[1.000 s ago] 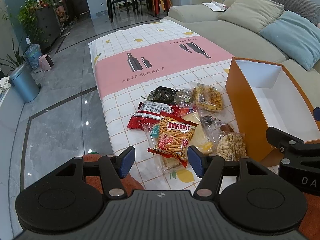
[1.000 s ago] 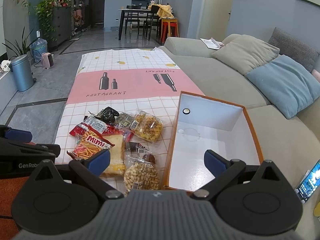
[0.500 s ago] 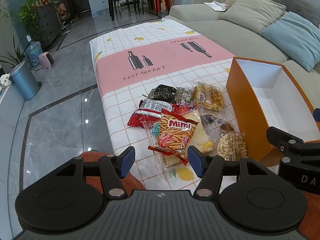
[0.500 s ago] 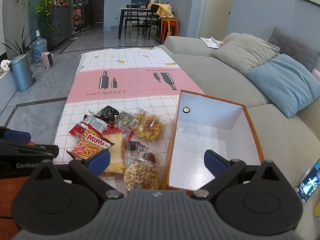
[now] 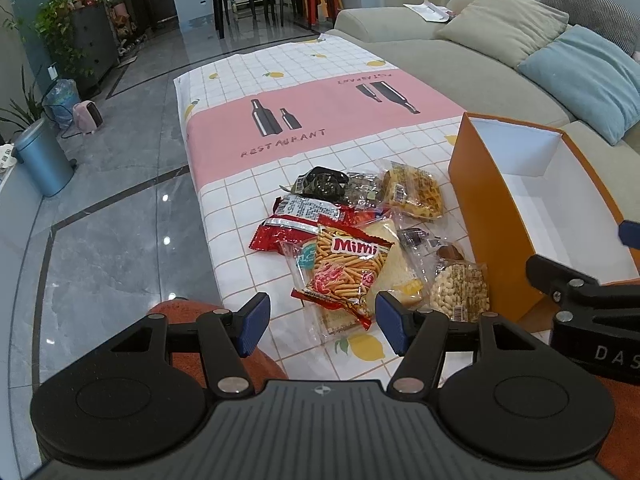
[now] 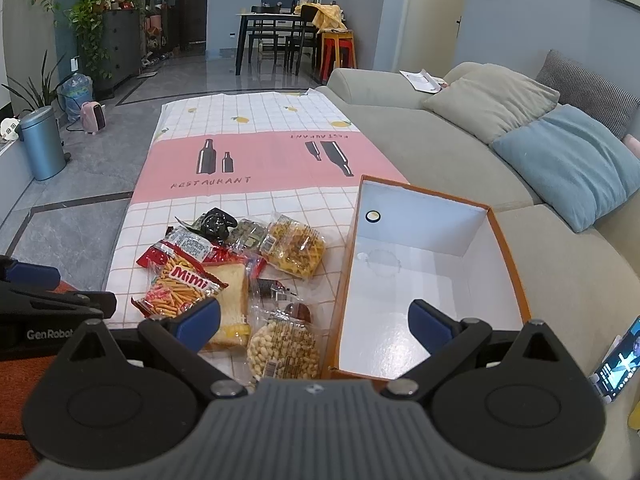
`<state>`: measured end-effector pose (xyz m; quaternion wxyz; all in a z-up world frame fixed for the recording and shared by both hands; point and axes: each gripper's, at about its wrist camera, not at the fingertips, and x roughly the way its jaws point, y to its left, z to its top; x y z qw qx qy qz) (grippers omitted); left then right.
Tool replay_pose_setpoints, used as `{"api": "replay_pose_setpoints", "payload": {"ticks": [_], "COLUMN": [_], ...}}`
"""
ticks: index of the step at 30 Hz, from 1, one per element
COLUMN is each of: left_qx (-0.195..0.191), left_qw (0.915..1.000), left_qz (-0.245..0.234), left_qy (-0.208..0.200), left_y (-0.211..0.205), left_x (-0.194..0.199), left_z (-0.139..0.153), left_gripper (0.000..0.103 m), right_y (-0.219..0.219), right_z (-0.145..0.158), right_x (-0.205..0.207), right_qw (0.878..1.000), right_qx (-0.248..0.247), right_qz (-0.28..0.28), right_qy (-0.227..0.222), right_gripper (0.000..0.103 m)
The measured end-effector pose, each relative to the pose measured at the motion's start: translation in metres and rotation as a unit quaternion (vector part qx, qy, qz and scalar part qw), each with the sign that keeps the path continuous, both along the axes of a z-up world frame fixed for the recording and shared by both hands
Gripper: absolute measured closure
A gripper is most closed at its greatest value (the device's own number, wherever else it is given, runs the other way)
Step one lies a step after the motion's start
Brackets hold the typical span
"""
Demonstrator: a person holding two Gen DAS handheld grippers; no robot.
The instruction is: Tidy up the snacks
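Observation:
A pile of snack packets lies on the checked tablecloth [image 5: 320,92]: an orange Mimi stick packet [image 5: 346,268], a red packet [image 5: 288,228], a bread slice pack [image 6: 232,296], a peanut bag [image 5: 460,290], a yellow snack bag [image 5: 414,194] and a black packet [image 5: 324,182]. An empty orange box [image 6: 424,292] with a white inside stands right of the pile. My left gripper [image 5: 322,326] is open and empty, just short of the Mimi packet. My right gripper [image 6: 316,322] is open and empty, near the peanut bag [image 6: 284,346] and the box's near edge.
A grey sofa [image 6: 440,140] with beige and blue cushions runs along the right. A phone [image 6: 618,366] stands at the right edge. The grey tiled floor [image 5: 100,220], a blue bin [image 5: 42,158] and plants are on the left. A dining table stands far back.
The left gripper has drifted slightly; the view shifted a little to the right. The right gripper has hardly moved. Both stay open.

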<state>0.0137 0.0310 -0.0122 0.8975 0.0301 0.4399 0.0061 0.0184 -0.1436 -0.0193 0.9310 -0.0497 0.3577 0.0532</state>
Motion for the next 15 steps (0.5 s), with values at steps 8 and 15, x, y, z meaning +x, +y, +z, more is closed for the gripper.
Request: {"api": "replay_pose_setpoints", "payload": {"ticks": [8,15], "left_qx": [-0.033,-0.046], "left_qw": [0.9992,0.9973], "left_qz": [-0.021,-0.053], "left_qy": [0.0,0.021], "left_y": [0.016,0.02], "left_x": [0.014,0.039], "left_z": [-0.003,-0.022], "left_gripper": [0.031,0.032], "right_y": [0.003,0.036], "right_z": [-0.012,-0.038], "right_x": [0.014,0.04], "right_qw": [0.997,0.988], "right_qx": [0.038,-0.002], "right_qz": [0.059,0.154], "right_qy": [-0.007,0.025], "right_gripper": [0.03,0.048]}}
